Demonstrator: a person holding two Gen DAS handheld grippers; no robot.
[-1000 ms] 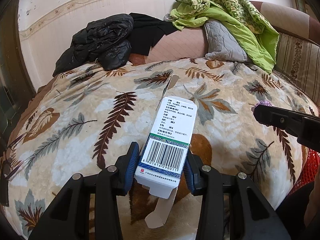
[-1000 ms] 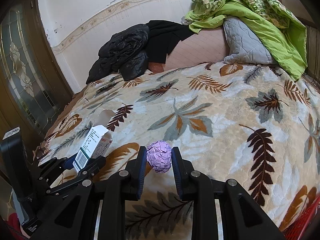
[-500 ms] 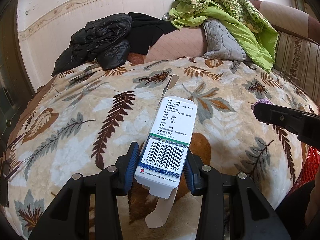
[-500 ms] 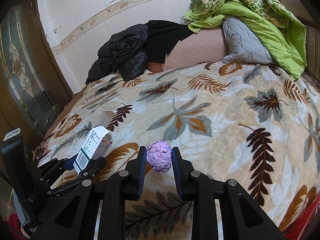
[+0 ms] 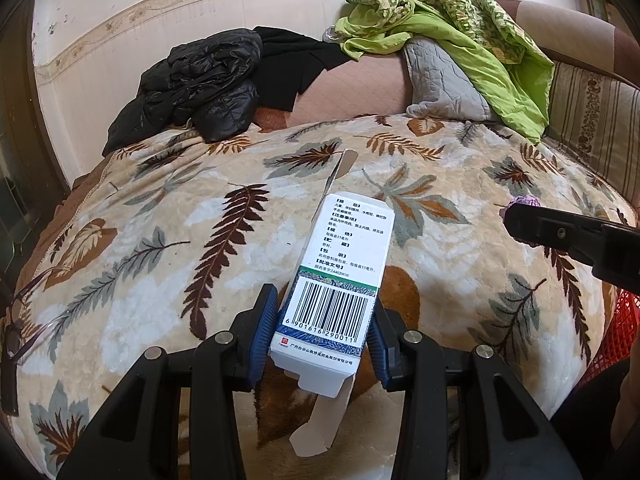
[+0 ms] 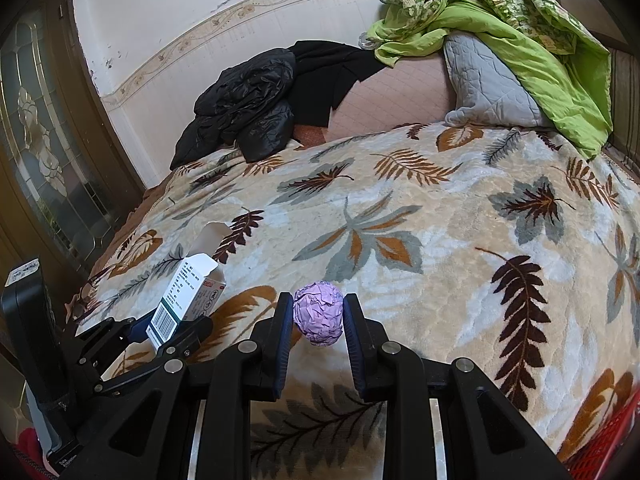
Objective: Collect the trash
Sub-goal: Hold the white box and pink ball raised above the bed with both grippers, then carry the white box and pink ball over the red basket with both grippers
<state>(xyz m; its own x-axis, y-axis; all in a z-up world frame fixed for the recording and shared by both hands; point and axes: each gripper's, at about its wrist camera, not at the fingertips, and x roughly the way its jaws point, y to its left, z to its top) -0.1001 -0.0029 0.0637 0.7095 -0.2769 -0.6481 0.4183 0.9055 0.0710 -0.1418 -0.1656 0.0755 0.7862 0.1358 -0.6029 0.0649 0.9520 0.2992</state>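
My left gripper (image 5: 323, 332) is shut on a white carton box (image 5: 340, 280) with a barcode and open end flaps, held above the bed. The box also shows in the right wrist view (image 6: 188, 296), with the left gripper (image 6: 168, 328) at lower left. My right gripper (image 6: 318, 328) is shut on a crumpled purple paper ball (image 6: 319, 318), held just above the blanket. In the left wrist view the right gripper (image 5: 520, 220) enters from the right, with the purple ball (image 5: 525, 202) peeking over it.
A leaf-patterned blanket (image 6: 440, 240) covers the bed. A black jacket (image 6: 248, 108), a grey pillow (image 6: 484, 80) and a green quilt (image 6: 520, 20) lie at the back. A red mesh basket (image 5: 618, 336) shows at the right edge. A glazed door (image 6: 40, 140) stands at the left.
Both grippers hold their loads almost still. The left view has drifted slightly toward the bed; the box looks a little more upright in the right view.
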